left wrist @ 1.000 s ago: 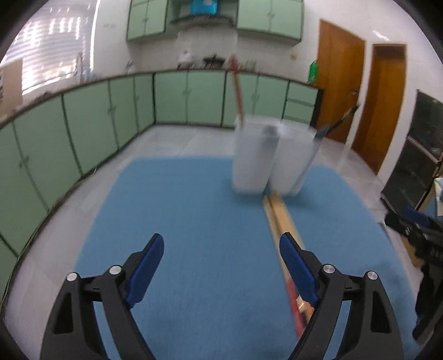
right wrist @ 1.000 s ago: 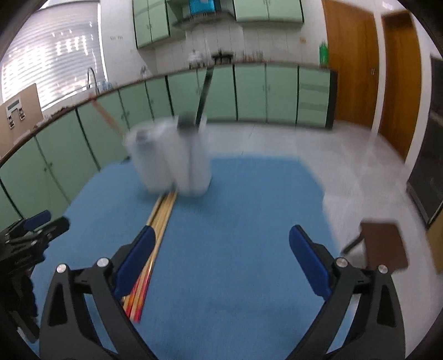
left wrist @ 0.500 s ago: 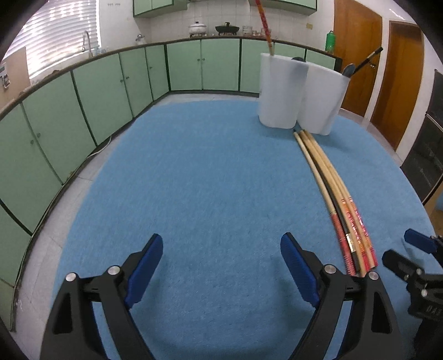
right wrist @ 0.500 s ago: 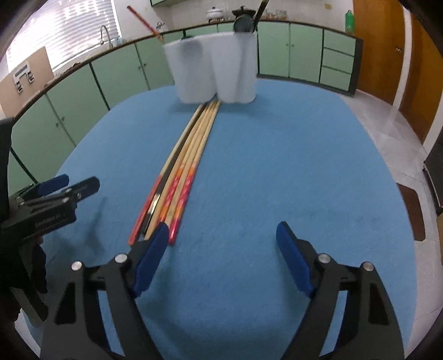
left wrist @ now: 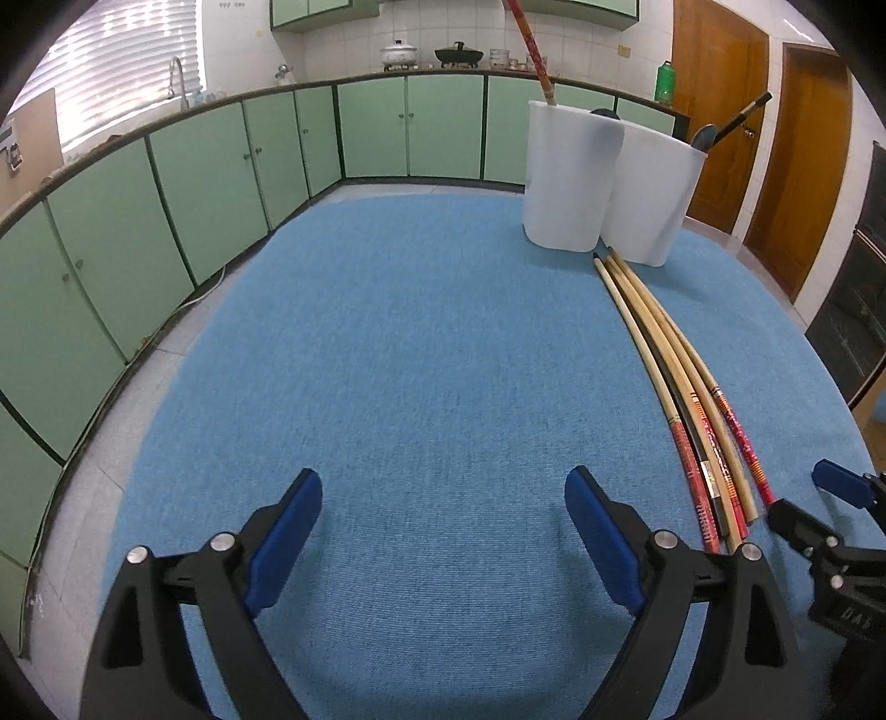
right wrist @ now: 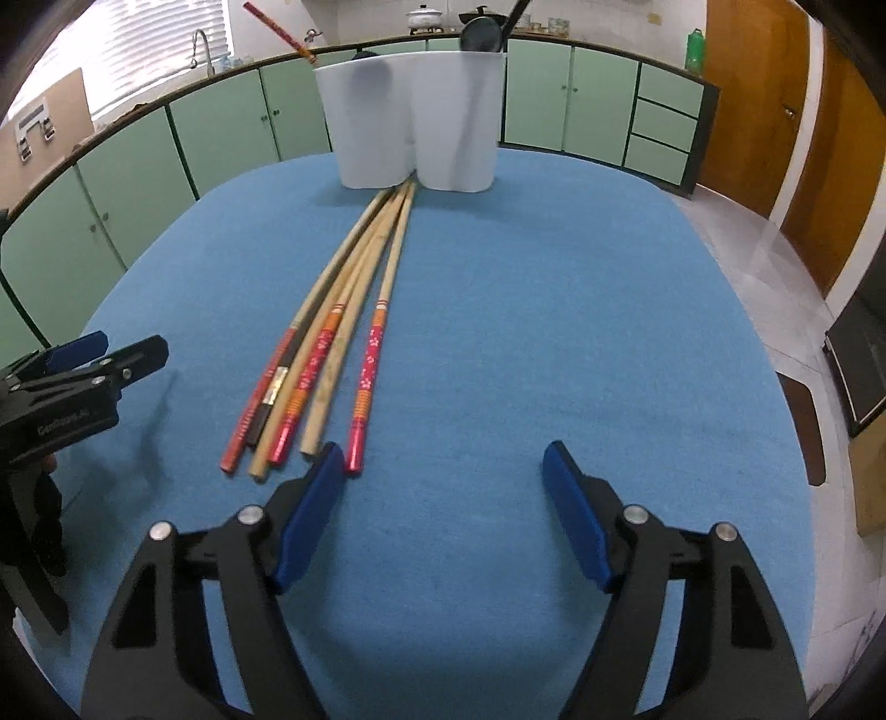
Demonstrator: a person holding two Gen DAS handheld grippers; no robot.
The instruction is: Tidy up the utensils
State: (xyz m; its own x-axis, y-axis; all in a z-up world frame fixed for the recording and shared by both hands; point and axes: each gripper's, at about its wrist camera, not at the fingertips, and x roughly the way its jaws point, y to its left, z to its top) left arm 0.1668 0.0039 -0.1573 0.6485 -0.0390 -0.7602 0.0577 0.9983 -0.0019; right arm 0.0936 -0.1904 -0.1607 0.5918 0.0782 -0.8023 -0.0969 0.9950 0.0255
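Both jaws spread wide, nothing held: left gripper (left wrist: 443, 531) and right gripper (right wrist: 443, 498) poised low over the blue table mat (right wrist: 526, 310). Loose chopsticks (right wrist: 332, 343) bundled on the mat, tips touching the white two-compartment utensil holder (right wrist: 415, 116), one red chopstick (left wrist: 529, 47) upright inside.

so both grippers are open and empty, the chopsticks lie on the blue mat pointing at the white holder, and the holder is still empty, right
Not quite: the white holder is not empty. The right wrist view shows a red-ended chopstick sticking out of its left compartment and a dark utensil in the right one. The rest holds: the left gripper and right gripper are open and empty, and the chopsticks lie on the blue mat pointing at the holder.
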